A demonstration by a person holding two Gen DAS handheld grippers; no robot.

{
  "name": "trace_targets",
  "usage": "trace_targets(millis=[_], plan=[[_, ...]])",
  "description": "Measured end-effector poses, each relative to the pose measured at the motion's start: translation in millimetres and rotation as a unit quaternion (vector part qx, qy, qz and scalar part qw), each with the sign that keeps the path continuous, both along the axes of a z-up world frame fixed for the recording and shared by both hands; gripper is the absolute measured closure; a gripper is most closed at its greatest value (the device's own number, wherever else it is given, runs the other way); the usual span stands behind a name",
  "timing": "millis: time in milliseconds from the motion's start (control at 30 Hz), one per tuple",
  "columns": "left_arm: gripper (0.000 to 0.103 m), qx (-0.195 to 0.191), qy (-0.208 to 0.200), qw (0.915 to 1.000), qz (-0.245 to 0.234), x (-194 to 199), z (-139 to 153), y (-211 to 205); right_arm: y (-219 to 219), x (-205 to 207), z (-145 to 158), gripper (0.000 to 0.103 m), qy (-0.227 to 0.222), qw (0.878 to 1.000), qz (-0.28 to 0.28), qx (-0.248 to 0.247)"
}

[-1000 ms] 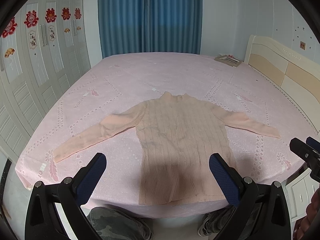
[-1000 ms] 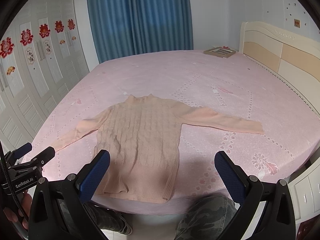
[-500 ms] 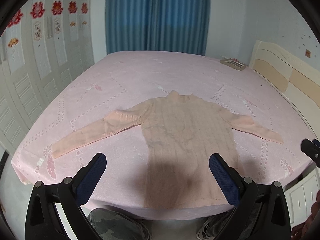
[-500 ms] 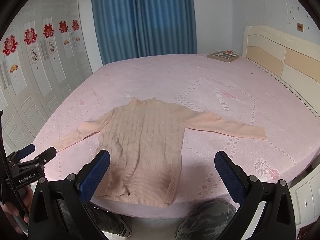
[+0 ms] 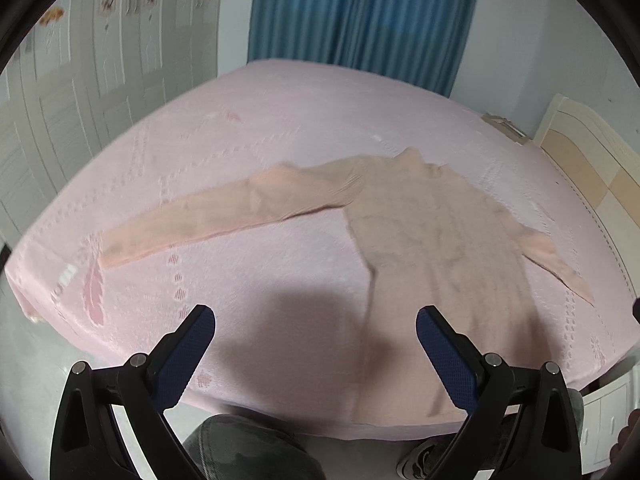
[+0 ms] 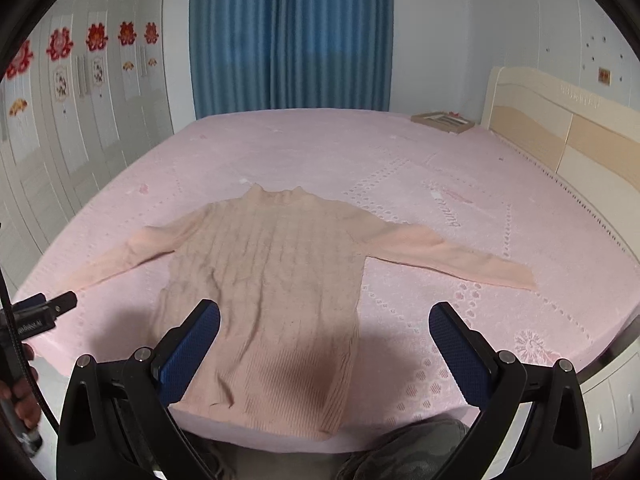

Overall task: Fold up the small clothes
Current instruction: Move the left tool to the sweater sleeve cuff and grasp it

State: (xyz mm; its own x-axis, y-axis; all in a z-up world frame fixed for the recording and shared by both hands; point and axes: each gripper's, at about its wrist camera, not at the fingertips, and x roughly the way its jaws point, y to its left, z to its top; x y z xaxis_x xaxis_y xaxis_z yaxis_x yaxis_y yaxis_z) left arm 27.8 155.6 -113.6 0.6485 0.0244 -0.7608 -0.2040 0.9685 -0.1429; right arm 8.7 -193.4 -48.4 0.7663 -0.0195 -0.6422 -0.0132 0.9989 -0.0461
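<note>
A peach cable-knit sweater [image 6: 272, 280] lies flat on the pink bed [image 6: 400, 168], collar away from me, both sleeves spread out sideways. In the left wrist view the sweater [image 5: 432, 248] sits right of centre, and its left sleeve [image 5: 208, 220] stretches toward the bed's left corner. My left gripper [image 5: 316, 338] is open above the bed's near edge, left of the hem, holding nothing. My right gripper [image 6: 325, 330] is open over the sweater's lower body, empty. The left gripper [image 6: 56, 304] also shows at the left edge of the right wrist view.
White wardrobe doors [image 6: 80, 120] with red decorations line the left wall. Blue curtains [image 6: 292, 36] hang behind the bed, a cream headboard [image 6: 560, 128] is at the right, and a flat framed object [image 6: 440, 121] lies at the far right corner. Camouflage trousers [image 6: 408, 452] show below.
My left gripper has swung left and closer to the bed, so the sweater now sits to its right. My right gripper has moved forward a little over the hem.
</note>
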Motion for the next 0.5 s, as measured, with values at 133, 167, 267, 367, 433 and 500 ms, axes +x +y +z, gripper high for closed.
trace_targets(millis=[133,167,267,367,433,500], plan=[[0.002,-0.011,0.019,0.9993,0.031,10.8,-25.4,28.6,9.3,10.6,-13.8,0.001,-0.001,1.0,0.006,0.007],[0.002,-0.014,0.023,0.999,0.035,13.5,-30.6,35.3,11.2,13.6,-16.9,0.001,0.0,1.0,0.008,0.01],[0.005,-0.02,0.031,0.998,0.051,21.4,-46.2,55.8,17.5,23.2,-25.4,0.001,0.004,1.0,0.012,0.009],[0.005,-0.026,0.032,0.9962,0.077,28.2,-60.0,79.7,20.6,32.6,-35.5,0.001,0.015,1.0,0.007,0.005],[0.005,-0.037,0.042,0.9943,0.09,34.9,-69.3,94.9,22.2,37.8,-42.3,0.001,0.021,1.0,-0.003,-0.001],[0.008,-0.047,0.047,0.9926,0.102,41.5,-76.9,109.1,22.2,42.4,-47.5,0.001,0.026,1.0,-0.004,0.0]])
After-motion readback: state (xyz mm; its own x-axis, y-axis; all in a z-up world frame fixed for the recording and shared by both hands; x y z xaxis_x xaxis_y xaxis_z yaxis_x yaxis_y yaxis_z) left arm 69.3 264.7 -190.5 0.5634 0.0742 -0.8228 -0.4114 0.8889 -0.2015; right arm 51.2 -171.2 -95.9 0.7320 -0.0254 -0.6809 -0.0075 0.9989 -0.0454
